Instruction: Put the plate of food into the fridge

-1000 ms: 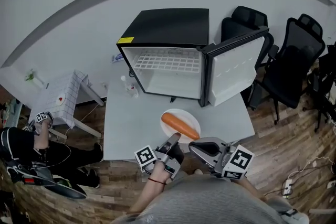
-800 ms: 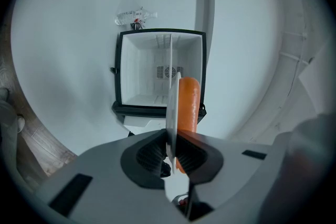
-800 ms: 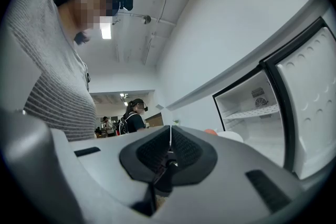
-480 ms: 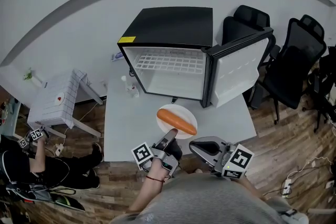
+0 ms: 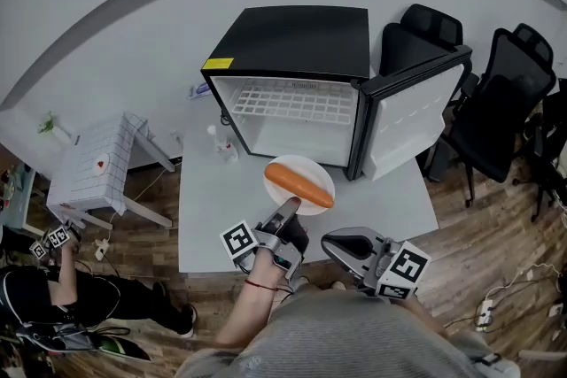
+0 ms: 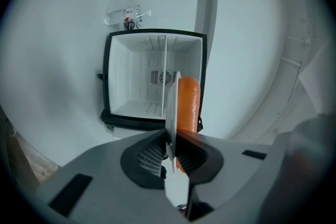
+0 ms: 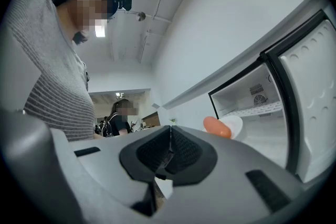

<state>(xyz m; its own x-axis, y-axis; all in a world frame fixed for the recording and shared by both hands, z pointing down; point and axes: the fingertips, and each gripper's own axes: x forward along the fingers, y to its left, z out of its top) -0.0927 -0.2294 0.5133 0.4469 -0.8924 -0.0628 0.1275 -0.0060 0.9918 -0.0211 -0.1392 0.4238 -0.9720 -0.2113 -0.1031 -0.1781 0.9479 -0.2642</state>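
Left tongs (image 5: 291, 206): narrowly parted and clamped on the near rim of the plate (image 5: 312, 167). In the left gripper view the ribbed dark pads (image 6: 152, 153) pressed both faces of the thin white edge (image 6: 170, 113).

Right tongs (image 5: 335, 243): jaws drawn together with nothing between them, seen in the right gripper view (image 7: 169, 152). They were held low, to the right of the left tongs and apart from the plate.

Plate, position: it extended forward from the tips of the left tongs. It sat in front of the open fridge (image 5: 292, 31), near the lower front edge and outside the cavity.

Food (image 5: 299, 186): one smooth orange piece, elongated with rounded ends. It lay diagonally across the plate, on the face right of the edge in the left gripper view (image 6: 188, 102).

Plate, form: round, white, thin and glossy.

Fridge, form: small black box with a white interior and a white wire shelf (image 5: 288, 106). Its door (image 5: 416, 115) stood swung wide to the right.

Table (image 5: 221, 208): pale grey, flat and matt, carrying the fridge.

Bottle (image 5: 223, 143): small and clear, on the table just left of the fridge.
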